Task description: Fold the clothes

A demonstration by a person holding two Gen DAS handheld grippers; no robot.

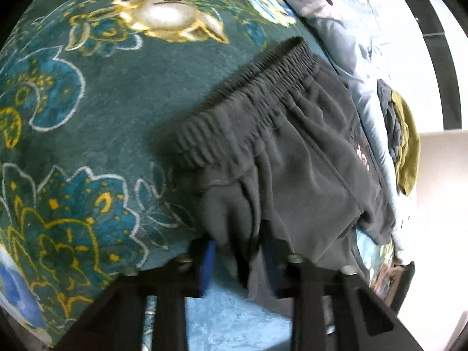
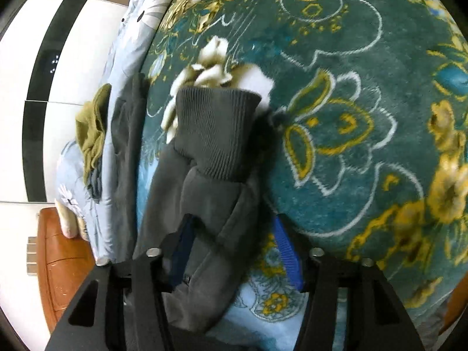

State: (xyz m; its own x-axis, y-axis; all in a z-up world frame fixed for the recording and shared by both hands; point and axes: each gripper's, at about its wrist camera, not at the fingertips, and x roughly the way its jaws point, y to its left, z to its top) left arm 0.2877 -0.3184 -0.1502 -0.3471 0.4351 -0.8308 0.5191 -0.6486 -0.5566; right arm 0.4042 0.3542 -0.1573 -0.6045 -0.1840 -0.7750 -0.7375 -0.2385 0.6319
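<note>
Teal floral blanket [image 1: 117, 122] fills most of both views; it covers a bed. Along the right of the left view, and the left of the right view, runs a pale blue quilt [image 1: 351, 29] carrying an olive garment [image 1: 406, 146].

Grey pants [image 1: 292, 161] lie across the blanket, centre of the left view, elastic waistband [image 1: 242, 99] toward the upper left. The ribbed cuff [image 2: 216, 128] sits at centre of the right view, on the same blanket.

Left tool [image 1: 242, 260]: pinching pants fabric below the waistband. Right tool [image 2: 234, 251]: the leg lies between its blue pads [image 2: 181, 248], but the jaws appear spread, not clamping.

Handling, as judged: soft, light fleece, limp; it will sag and bunch. Grip at the waistband and cuff seams, where the cloth is thickest.

Clearance: open blanket lies upper left in the left view and right in the right view. The quilt edge and bed edge bound the other side.
</note>
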